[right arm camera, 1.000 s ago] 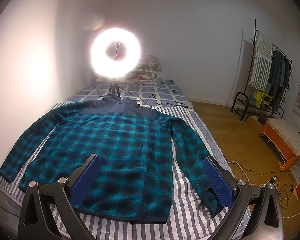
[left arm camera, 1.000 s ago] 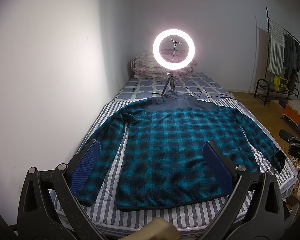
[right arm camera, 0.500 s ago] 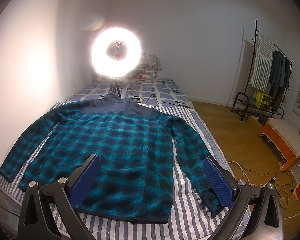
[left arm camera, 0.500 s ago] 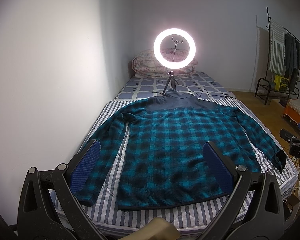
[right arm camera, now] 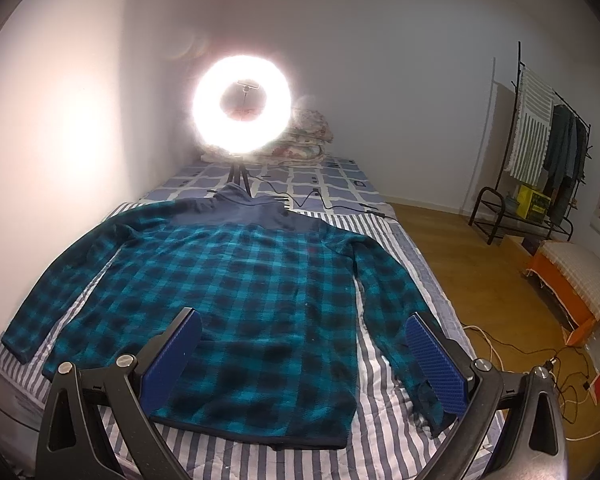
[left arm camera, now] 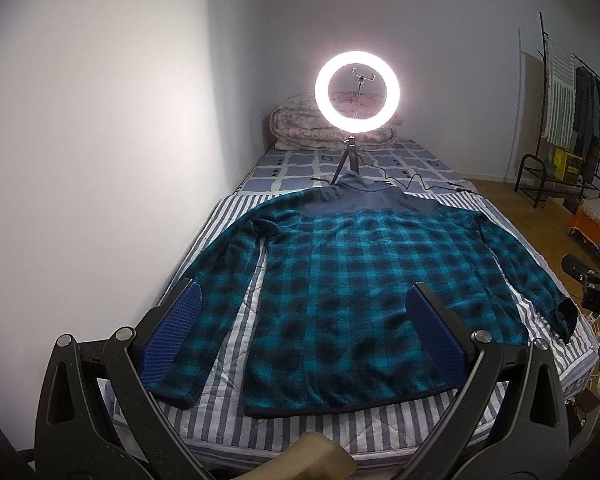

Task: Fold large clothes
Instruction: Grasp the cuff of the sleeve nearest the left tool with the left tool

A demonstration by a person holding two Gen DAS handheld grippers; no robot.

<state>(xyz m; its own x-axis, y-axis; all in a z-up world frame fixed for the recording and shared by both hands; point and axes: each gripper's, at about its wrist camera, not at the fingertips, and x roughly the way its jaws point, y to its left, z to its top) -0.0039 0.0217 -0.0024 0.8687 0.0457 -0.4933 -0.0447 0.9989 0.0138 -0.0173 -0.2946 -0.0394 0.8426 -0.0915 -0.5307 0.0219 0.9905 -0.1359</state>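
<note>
My left gripper and right gripper hang with jaws spread wide and nothing between them, above the near hem of a teal plaid jacket. It lies flat, sleeves out, on the striped bed. Beyond its collar a lit ring light stands before folded bedding.

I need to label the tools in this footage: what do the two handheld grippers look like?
Both match. The left gripper and right gripper each have black plastic arms with triangular cut-outs, silver round bolt heads, and two flat blue finger pads with a fine ribbed grid texture. No cables or sleeves show.
</note>
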